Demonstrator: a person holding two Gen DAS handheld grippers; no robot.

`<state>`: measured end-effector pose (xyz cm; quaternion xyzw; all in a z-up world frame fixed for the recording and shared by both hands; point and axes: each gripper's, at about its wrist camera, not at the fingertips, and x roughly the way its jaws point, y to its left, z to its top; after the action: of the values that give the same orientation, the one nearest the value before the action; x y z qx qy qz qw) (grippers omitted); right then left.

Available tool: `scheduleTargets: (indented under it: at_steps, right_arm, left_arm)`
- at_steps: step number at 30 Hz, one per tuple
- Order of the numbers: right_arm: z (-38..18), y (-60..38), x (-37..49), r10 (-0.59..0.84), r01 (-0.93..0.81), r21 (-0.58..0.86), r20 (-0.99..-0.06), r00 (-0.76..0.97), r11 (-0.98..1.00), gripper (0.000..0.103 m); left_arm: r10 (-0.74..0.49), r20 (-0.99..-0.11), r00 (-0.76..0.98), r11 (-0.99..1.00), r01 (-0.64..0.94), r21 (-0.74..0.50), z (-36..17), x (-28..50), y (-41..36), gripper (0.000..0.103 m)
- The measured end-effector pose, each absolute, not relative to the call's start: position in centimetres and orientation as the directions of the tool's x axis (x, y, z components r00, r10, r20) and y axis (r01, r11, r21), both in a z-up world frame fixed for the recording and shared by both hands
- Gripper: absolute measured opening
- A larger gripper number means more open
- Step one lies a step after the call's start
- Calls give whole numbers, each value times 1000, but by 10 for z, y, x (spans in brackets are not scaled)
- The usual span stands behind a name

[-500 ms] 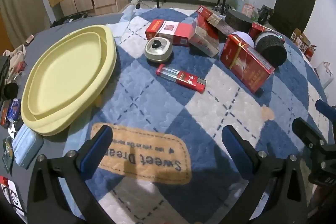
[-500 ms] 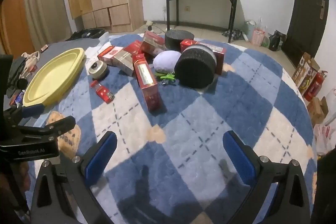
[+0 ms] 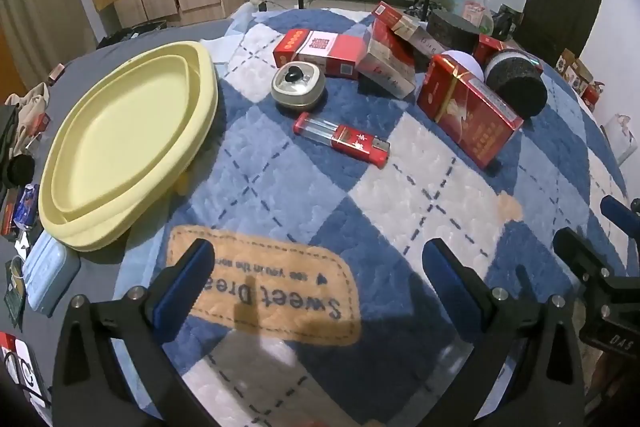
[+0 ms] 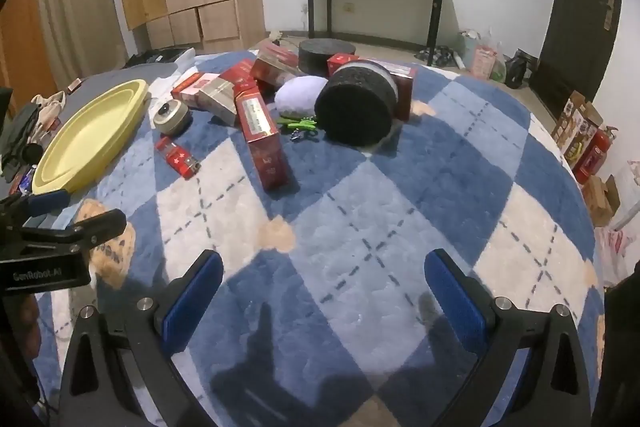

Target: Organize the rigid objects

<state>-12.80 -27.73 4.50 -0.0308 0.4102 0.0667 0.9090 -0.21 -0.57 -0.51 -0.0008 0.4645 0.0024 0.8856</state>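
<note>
Blanket (image 3: pixel 280 187): plush quilted cover, blue, pale-blue and cream diamonds with dashed stitch lines; tan patch reads "Sweet Dream" upside down in the left wrist view.
Yellow tray (image 3: pixel 120 147): smooth oval plastic, stepped rim, at the blanket's left edge.
Round tin (image 3: pixel 298 87): dull metal, rounded-square lid with dark knob, just right of the tray.
Red lighter (image 3: pixel 340 139): flat case, clear end, red label, writing unreadable; right of the tray, near the tin.
Red cartons (image 3: pixel 468 111): glossy card boxes, gold print; heaped well right of the tray.
Black cylinder (image 4: pixel 356 111): coarse foam-like, on its side among the cartons.
Left claw (image 3: pixel 316 279): jaws spread wide, holding nothing; body reads "GenRobot.AI".
Right claw (image 4: pixel 324 287): jaws spread wide, holding nothing.
</note>
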Motion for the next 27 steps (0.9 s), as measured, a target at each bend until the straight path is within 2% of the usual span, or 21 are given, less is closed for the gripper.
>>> scheduleTargets:
  at_steps: [27]
  right_arm:
    - [31, -287, -124, 45, -101, -23, -787, 615, 995, 103]
  left_arm:
    - [10, -840, 542, 1000, 16, 22, -15, 0, -18, 103]
